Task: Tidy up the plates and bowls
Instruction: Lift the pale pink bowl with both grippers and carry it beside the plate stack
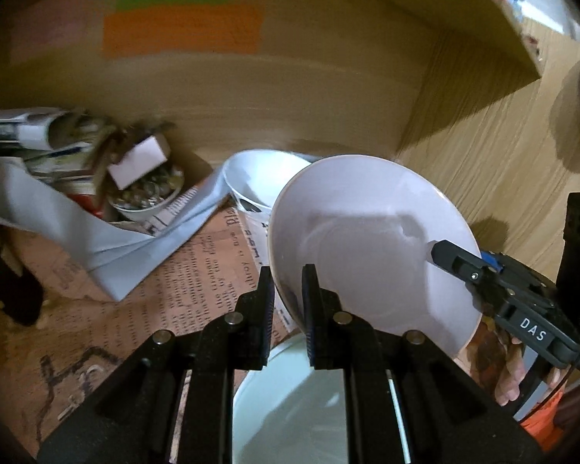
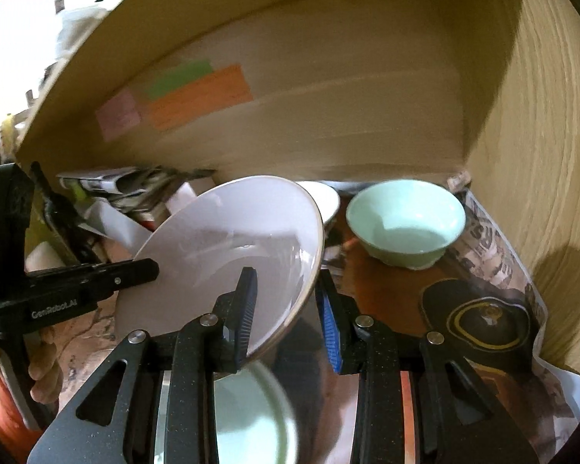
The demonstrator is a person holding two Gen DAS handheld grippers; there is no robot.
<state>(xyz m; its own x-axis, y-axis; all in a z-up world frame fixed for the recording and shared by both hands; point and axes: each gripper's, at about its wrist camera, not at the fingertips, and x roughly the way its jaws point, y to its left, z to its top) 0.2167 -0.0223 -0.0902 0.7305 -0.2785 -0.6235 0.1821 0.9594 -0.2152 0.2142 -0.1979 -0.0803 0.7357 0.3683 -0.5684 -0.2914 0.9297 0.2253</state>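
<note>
Held thing: a pale lilac bowl (image 1: 371, 247) is gripped by both grippers at once, tilted, clear of what lies below.
Left gripper (image 1: 288, 309): its fingers (image 1: 309, 309) are nearly closed, pinched on the bowl's near rim, one inside and one outside the wall.
Right gripper (image 2: 286, 309): its fingers (image 2: 245, 309) are set slightly wider, clamped across the rim on the opposite side, the blue-padded finger outside.
Reason for the double grip: a wide, smooth bowl held by its thin rim is judged likely to swing or slip if pinched at one point only; two opposed holds keep it steady.
Below the fingers: a pale green plate (image 2: 251, 421) is seen directly under the lifted bowl.
Beyond the right fingers: a mint green bowl (image 2: 406, 224) stands upright on newspaper (image 2: 495, 255), well apart from the held bowl; a white bowl (image 1: 259, 181) sits just behind it.
Setting: a wooden shelf (image 2: 541, 135) lined with paper, clutter kept beyond the left fingers.
Likely step: the bowl is judged to be on its way to a stack.
</note>
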